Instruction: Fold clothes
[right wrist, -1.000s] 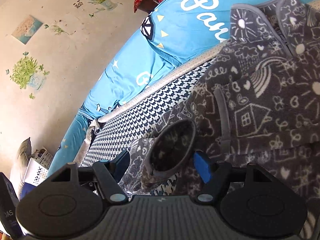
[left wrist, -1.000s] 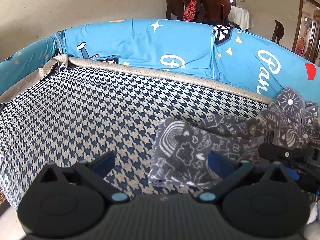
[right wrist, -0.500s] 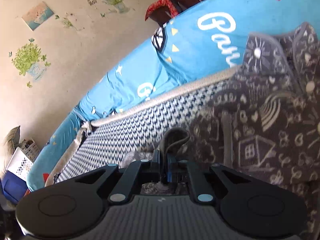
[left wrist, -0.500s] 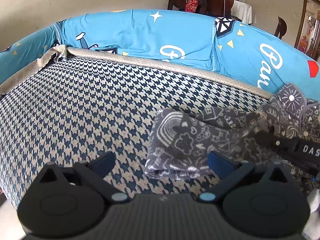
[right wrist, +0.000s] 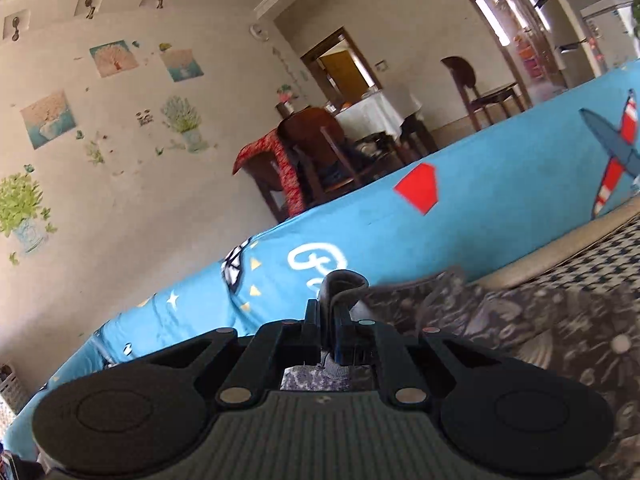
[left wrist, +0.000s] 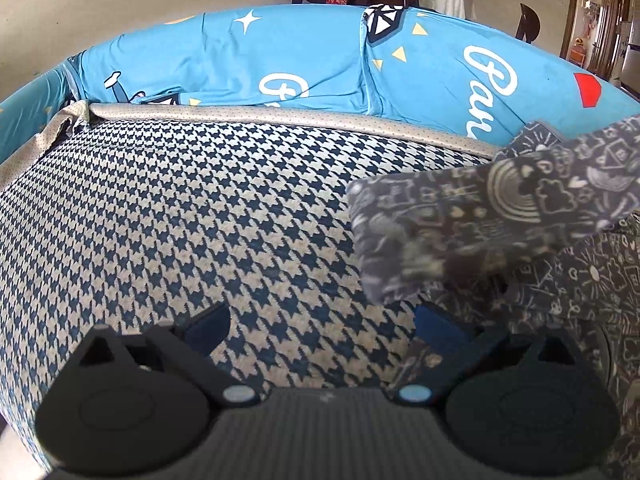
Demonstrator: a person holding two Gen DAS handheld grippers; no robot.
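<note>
Lifted since the earlier frames: the grey patterned sleeve [left wrist: 480, 220], flat on the sofa seat 1 s ago, is now raised and stretched across the right of the left wrist view, blurred w/ motion. Right gripper [right wrist: 328, 332], spread around the cuff at that time, is clamped on it now; its camera has swung up from the seat toward the wall and the blue backrest cover [right wrist: 500, 208].

Fingers: right pair is pinched tight on a fold of the cuff [right wrist: 344, 280], which pokes up between them. Left gripper [left wrist: 320, 332] has its fingers spread wide, nothing between them, held low over the houndstooth seat [left wrist: 180, 208].

Garment location: the body of the jacket [left wrist: 592, 280] lies on the seat at the right, near the backrest, w/ the sleeve held above it by the cuff.

Handling, as judged: soft fleece-like fabric, light, limp, not fragile. It sags from a single grip point and drapes wherever unsupported, so a crease is not kept unless laid flat. Slip is unlikely given the fuzzy surface. Hemmed edges, i.e. cuff, collar, bottom hem, are the best hold points, being thicker and easier to pinch than a single layer mid-panel. A second hold near the shoulder seam would probably keep the sleeve straight during the fold.
</note>
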